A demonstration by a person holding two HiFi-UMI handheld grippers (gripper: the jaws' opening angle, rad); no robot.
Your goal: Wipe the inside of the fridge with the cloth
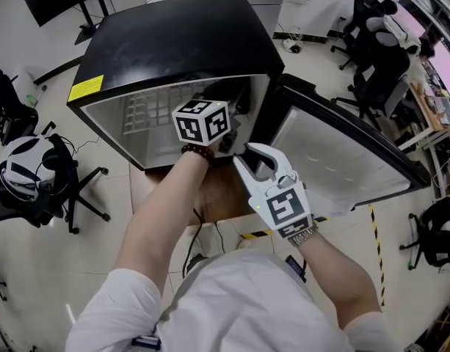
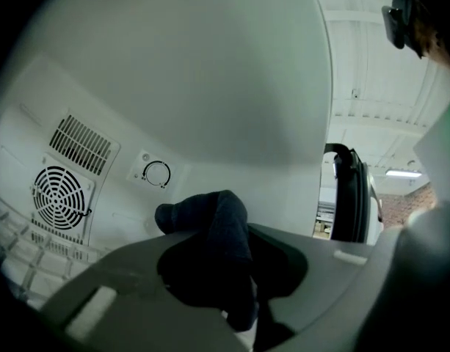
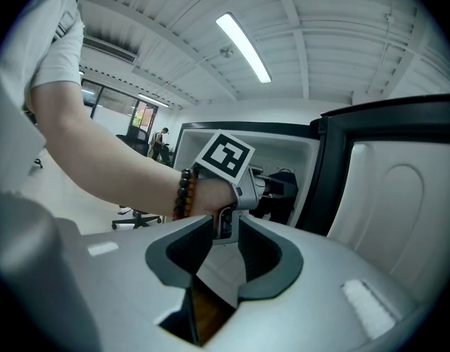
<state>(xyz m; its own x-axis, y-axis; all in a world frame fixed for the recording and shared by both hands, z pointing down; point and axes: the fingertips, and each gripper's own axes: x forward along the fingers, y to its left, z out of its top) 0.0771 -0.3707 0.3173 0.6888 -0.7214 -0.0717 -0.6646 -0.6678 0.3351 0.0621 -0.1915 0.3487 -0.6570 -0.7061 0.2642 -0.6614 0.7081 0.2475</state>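
The black fridge stands with its door swung open to the right. My left gripper reaches into the white interior and is shut on a bunched dark blue cloth. In the head view only its marker cube shows at the opening. The cloth hangs in front of the back wall, near a round fan grille and a dial. Whether it touches a wall I cannot tell. My right gripper hovers outside, just below the opening, its jaws slightly open with nothing between them.
A wire shelf spans the fridge's left half. The fridge sits on a wooden board. Office chairs stand at the left, with a black-and-white helmet beside them. Yellow-black tape marks the floor at the right.
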